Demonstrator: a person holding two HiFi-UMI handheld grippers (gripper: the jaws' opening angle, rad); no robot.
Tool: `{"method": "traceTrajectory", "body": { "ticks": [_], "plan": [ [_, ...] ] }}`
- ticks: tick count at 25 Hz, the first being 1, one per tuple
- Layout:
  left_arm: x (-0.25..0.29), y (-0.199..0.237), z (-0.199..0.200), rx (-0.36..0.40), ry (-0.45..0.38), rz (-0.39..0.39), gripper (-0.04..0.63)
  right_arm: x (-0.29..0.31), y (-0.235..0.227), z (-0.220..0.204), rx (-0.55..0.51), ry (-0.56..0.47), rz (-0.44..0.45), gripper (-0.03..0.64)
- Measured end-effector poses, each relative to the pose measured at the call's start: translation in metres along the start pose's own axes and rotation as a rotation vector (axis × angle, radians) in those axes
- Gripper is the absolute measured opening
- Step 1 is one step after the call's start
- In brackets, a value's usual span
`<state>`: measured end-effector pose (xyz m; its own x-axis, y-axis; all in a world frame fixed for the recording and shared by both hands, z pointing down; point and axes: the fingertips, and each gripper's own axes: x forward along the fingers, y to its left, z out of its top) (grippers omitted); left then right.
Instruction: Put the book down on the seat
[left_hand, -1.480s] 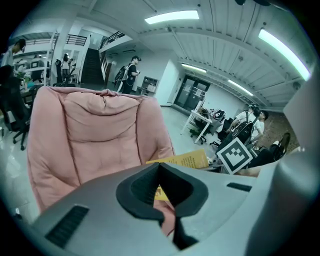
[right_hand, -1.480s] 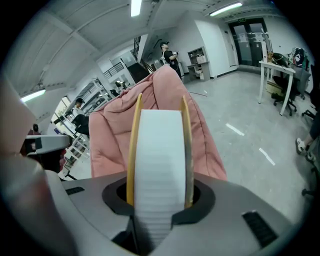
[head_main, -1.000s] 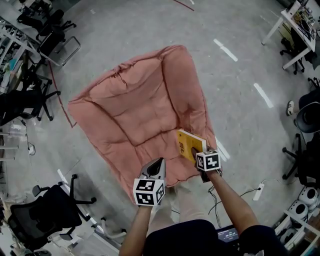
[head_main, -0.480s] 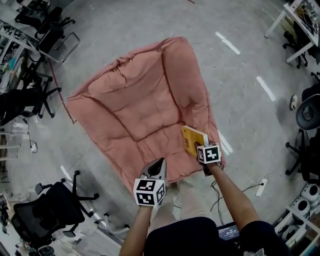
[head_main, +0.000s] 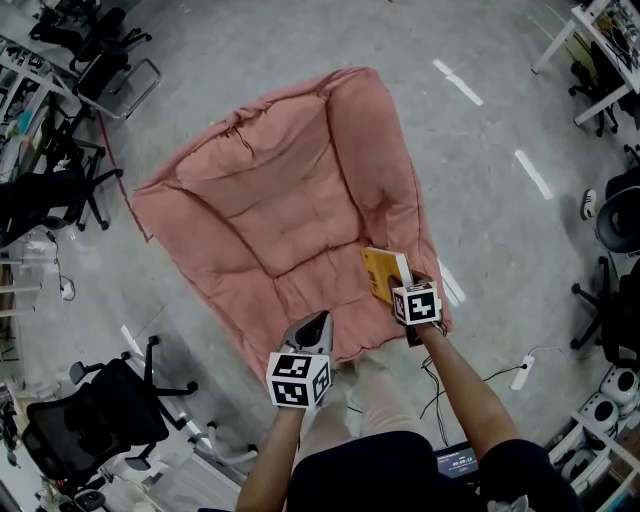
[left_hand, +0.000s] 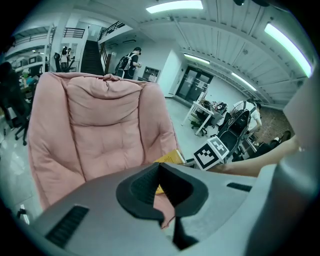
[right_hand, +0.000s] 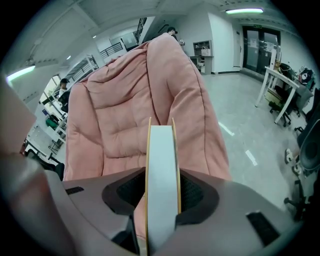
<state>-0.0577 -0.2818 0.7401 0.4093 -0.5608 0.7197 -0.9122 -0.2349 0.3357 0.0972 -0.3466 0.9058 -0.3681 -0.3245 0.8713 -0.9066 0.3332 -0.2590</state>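
Left tool (head_main: 316, 322) shut tight, nothing in it, over front edge of pink chair (head_main: 270, 215). Right tool (right_hand: 161, 187) squeezes yellow book (head_main: 382, 271). Book at right side of seat, beside chair arm.

I see grey shells with black ribbed pads on the left gripper (head_main: 320, 320) and right gripper (head_main: 400, 292), each carrying a white marker cube (head_main: 298, 380) with black squares. The person wears a dark top (head_main: 400, 478) and pale trousers (head_main: 345, 415).
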Motion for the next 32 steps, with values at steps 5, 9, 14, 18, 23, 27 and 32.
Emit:
{"method": "traceTrajectory", "body": {
  "ticks": [5,9,14,18,23,27,32],
  "plan": [
    [-0.003,-0.002,0.002,-0.003,-0.003,-0.008,0.005,-0.006,-0.003,0.003,-0.008,-0.028,-0.023,0.166],
    [-0.003,-0.004,0.002,-0.008,-0.005,-0.014,0.005,-0.010,-0.003,0.004,-0.012,-0.038,-0.034,0.183],
    [-0.005,-0.006,0.007,-0.022,-0.019,-0.021,0.005,-0.015,-0.003,0.005,-0.028,-0.041,-0.046,0.190],
    [-0.007,-0.012,0.015,-0.014,-0.038,-0.035,0.005,-0.023,-0.004,0.006,-0.021,-0.053,-0.057,0.193],
    [-0.013,-0.020,0.018,-0.002,-0.049,-0.050,0.005,-0.037,-0.006,0.007,-0.007,-0.066,-0.063,0.192],
    [-0.018,-0.024,0.019,0.001,-0.054,-0.055,0.005,-0.047,-0.004,0.008,-0.007,-0.073,-0.063,0.193],
    [-0.025,-0.028,0.023,0.004,-0.073,-0.059,0.005,-0.059,0.000,0.008,-0.008,-0.083,-0.054,0.192]
  ]
}}
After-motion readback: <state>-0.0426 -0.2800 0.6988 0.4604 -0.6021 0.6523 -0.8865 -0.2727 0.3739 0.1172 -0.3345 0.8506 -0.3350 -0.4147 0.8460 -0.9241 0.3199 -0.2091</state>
